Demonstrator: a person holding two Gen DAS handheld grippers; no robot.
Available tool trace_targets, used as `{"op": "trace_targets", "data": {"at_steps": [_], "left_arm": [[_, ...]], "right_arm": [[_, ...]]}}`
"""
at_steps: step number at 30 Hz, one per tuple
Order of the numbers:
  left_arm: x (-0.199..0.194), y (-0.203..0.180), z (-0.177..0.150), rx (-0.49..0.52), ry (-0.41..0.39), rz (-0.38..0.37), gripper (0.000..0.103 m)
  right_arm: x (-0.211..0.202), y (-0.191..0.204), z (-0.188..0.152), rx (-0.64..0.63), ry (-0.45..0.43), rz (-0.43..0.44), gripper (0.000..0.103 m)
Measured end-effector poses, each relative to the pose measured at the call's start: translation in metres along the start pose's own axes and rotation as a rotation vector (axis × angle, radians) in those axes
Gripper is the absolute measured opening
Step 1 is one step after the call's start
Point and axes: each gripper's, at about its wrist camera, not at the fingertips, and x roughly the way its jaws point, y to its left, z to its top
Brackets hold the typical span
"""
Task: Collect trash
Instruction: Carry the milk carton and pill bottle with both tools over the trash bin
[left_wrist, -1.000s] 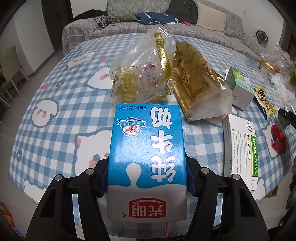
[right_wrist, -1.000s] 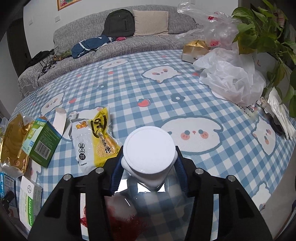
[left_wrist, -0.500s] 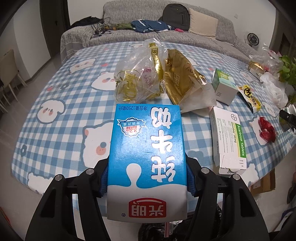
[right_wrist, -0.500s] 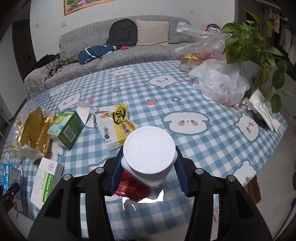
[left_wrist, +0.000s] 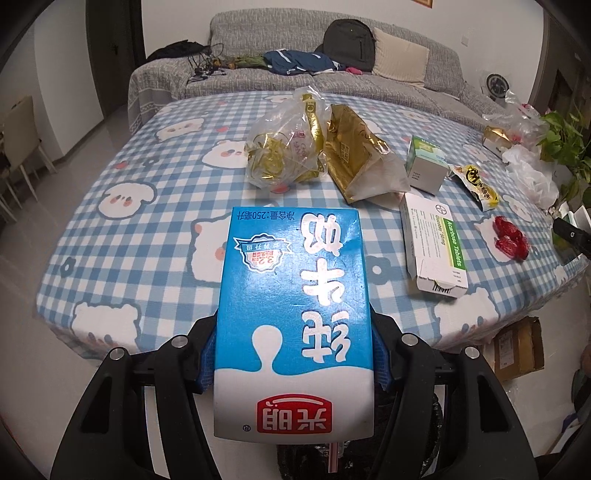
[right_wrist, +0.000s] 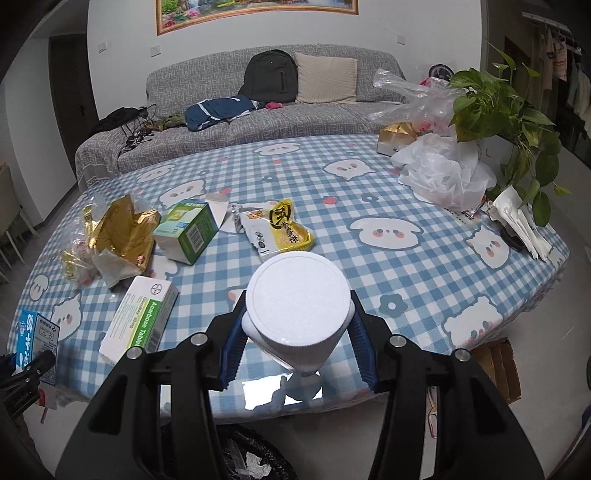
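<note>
The left tool (left_wrist: 293, 354) pinches a blue-and-white milk carton (left_wrist: 293, 295) between its blue pads, holding it flat and pointing forward, off the near edge of the counter (left_wrist: 147, 236) and above its level. The carton's print reads upside down: a red logo at the near end, large white Chinese characters, and "250" with Chinese characters along the far edge. A thin pink straw shows under its near end.

The right tool (right_wrist: 297, 328) clamps a white-lidded clear plastic jar (right_wrist: 297, 299), lid toward the camera, also held off the counter's near edge; a black trash bag (right_wrist: 243, 458) lies open below it.

On the checked blue-and-white bear-print cloth of the counter, a white and green medicine box (left_wrist: 434, 243) lies nearest, labelled "Acarbose Tablets", "Glucobay 50mg", with a Bayer cross. Beyond it stands a green and white carton (left_wrist: 424, 170) with a barcode, its flap open. To its left lie a gold foil bag (left_wrist: 358, 162) and a clear plastic bag (left_wrist: 288, 147) holding gold ribbon, touching each other. A yellow and white snack packet (right_wrist: 277, 232) with Chinese writing lies beside the green carton. A red wrapper (left_wrist: 509, 236) sits near the right edge of the left wrist view. Farther right, a crumpled white plastic bag (right_wrist: 447, 173) rests by a potted plant (right_wrist: 506, 122).
</note>
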Motion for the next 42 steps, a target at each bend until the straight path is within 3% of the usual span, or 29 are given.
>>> {"op": "trace_targets", "data": {"at_steps": [12,25,42], "left_arm": [[-0.028,-0.014,-0.044,0.018,-0.027,-0.009,0.062],[-0.05,-0.015,-0.103,0.001,-0.007,-0.053,0.062],[-0.026,0.009,-0.154,-0.029,0.039,-0.028,0.062]], "right_arm": [[-0.041,0.052,-0.037,-0.109,-0.021,0.124,0.048],[-0.066,0.071,-0.093,-0.172,0.007,0.182,0.048],[-0.033,0.11,-0.191,-0.259,0.157,0.231,0.048]]}}
